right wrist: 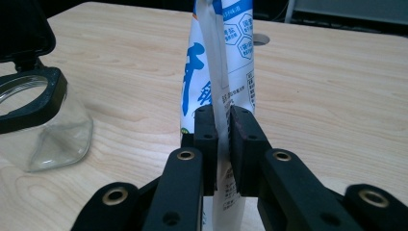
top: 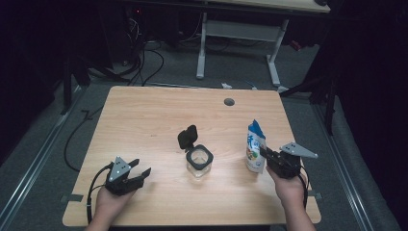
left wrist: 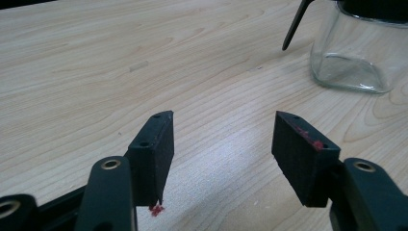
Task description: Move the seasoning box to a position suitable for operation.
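Tongs on the right [top: 266,155] are clamped on the side seam of an upright blue-and-white pouch [top: 255,150] near the desk's [top: 144,120] right edge, beside an open glass jar [top: 198,162], while the left tongs [top: 140,167] are held apart, gripping nothing.

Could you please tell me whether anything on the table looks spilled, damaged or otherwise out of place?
Nothing looks spilled or broken. The glass jar stands upright with its black lid flipped open, and the pouch stands upright, pinched at its edge seam by the right gripper. The left gripper has small red specks on its pads.
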`<state>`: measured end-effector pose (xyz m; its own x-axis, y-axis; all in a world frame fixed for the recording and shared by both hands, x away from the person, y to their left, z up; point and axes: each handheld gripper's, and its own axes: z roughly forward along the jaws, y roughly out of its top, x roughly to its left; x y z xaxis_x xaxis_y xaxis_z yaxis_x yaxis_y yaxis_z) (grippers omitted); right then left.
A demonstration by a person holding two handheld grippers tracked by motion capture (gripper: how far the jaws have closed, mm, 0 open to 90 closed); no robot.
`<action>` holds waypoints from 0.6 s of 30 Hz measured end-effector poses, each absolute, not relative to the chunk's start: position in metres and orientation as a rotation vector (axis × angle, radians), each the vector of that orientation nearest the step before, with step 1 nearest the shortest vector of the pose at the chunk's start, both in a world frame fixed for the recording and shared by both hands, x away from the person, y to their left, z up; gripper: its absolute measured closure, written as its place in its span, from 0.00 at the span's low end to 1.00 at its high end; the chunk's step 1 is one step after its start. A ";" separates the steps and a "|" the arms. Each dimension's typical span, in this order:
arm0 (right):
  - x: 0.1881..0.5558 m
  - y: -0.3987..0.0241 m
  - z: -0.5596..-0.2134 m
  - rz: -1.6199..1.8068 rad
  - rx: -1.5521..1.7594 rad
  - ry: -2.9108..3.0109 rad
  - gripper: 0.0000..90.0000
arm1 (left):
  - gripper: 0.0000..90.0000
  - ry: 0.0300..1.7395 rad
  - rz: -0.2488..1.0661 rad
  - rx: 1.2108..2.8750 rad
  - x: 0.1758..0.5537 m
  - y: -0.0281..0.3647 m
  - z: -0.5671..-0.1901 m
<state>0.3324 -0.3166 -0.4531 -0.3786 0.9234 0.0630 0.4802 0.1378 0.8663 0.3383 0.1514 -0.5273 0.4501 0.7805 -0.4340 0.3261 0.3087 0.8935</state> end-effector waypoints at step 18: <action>0.335 -0.308 -0.433 1.066 1.300 2.109 0.92 | 0.45 1.122 0.403 1.276 0.338 0.152 -0.527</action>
<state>0.3352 -0.3081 -0.4333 -0.4609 0.8870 0.0268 0.5476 0.2605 0.7952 0.3382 0.1519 -0.5268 0.4529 0.7787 -0.4342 0.3241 0.3099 0.8938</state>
